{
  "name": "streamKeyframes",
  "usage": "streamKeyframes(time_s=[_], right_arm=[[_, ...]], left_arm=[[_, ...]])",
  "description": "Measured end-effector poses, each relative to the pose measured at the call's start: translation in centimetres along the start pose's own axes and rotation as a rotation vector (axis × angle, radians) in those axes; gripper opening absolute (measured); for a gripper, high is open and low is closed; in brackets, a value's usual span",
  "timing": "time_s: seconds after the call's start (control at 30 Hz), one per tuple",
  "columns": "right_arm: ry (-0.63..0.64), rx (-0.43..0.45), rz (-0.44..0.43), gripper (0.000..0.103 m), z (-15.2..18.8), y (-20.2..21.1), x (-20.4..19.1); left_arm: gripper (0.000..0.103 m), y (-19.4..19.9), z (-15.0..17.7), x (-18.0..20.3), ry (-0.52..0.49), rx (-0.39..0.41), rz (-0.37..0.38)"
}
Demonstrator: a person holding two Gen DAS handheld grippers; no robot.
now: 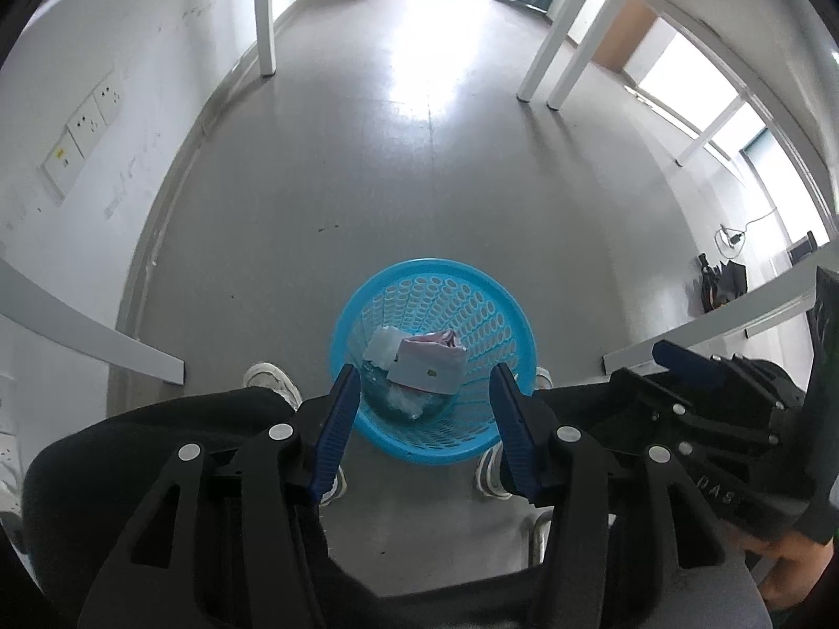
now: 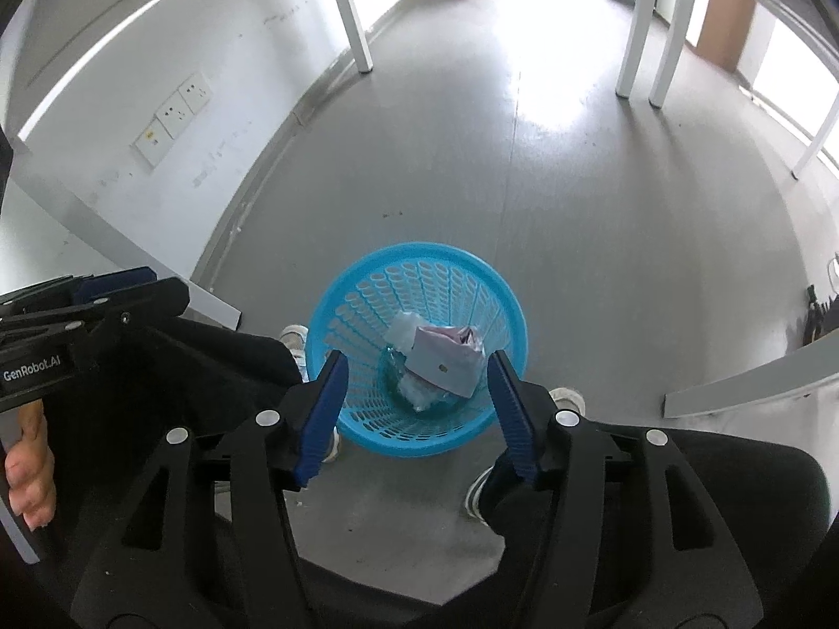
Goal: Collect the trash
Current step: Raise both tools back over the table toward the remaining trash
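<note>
The blue perforated wastebasket (image 1: 474, 435) is standing on the grey floor (image 1: 409, 199) between the person's shoes, keeping it directly below both hands. Both the left gripper (image 1: 423, 432) and right gripper (image 2: 417, 411) are hovering above it with jaws apart and empty, while a crumpled pink-and-white paper package (image 1: 427, 367) is lying inside toward the 12 o'clock wall, over a clear plastic wrapper (image 1: 404, 401).

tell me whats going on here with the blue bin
A person holds a two-finger tool in each hand above a round blue perforated plastic basket standing on the grey floor. The left tool and right tool are both open and empty. Crumpled white and pink paper trash already lies in the basket, between the person's white shoes.
</note>
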State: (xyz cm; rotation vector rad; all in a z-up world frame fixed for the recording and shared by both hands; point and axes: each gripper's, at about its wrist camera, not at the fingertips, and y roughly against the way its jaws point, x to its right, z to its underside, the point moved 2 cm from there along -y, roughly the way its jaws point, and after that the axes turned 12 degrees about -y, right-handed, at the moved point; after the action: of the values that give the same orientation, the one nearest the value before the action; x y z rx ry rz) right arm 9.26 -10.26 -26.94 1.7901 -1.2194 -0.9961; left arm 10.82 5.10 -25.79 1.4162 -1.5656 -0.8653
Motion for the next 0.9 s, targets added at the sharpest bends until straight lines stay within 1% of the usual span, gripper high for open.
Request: streamKeyframes(time_s=[0.13, 0.2, 0.27, 0.4, 0.47, 0.57, 0.67, 0.8, 0.87, 0.9], right_arm=[[0.013, 0.021, -0.004, 0.053, 0.4, 1.9, -0.1], [0.021, 0.034, -0.006, 0.055, 0.8, 2.9, -0.1], [0.026, 0.049, -0.009, 0.059, 1.2, 4.0, -0.1], [0.028, 0.081, -0.030, 0.059, 2.0, 6.7, -0.2], [0.023, 0.102, -0.047, 0.063, 2.4, 8.1, -0.3], [0.033, 0.142, -0.070, 0.064, 3.2, 10.5, -0.4], [0.042, 0.175, -0.082, 0.065, 3.8, 12.4, -0.5], [0.042, 0.251, -0.100, 0.067, 3.9, 16.0, -0.2], [0.032, 0.284, -0.123, 0.069, 3.7, 17.8, -0.1], [0.022, 0.289, -0.155, 0.069, 3.5, 18.7, 0.0]], left_arm=[[0.055, 2.3, 0.5, 0.4, -0.019, 0.040, 0.002], [0.056, 3.3, 0.8, 0.7, -0.025, 0.057, 0.006], [0.057, 4.4, 1.1, 1.1, -0.030, 0.077, 0.008], [0.057, 6.2, 1.7, 1.6, -0.038, 0.106, 0.017], [0.058, 7.4, 2.1, 2.0, -0.050, 0.127, 0.026], [0.060, 9.3, 2.7, 2.6, -0.078, 0.164, 0.028], [0.061, 10.4, 3.2, 2.6, -0.088, 0.183, 0.028], [0.061, 12.3, 3.5, 2.4, -0.090, 0.219, 0.023], [0.061, 13.5, 3.6, 2.5, -0.097, 0.249, 0.014], [0.061, 14.0, 3.6, 2.7, -0.102, 0.261, 0.012]])
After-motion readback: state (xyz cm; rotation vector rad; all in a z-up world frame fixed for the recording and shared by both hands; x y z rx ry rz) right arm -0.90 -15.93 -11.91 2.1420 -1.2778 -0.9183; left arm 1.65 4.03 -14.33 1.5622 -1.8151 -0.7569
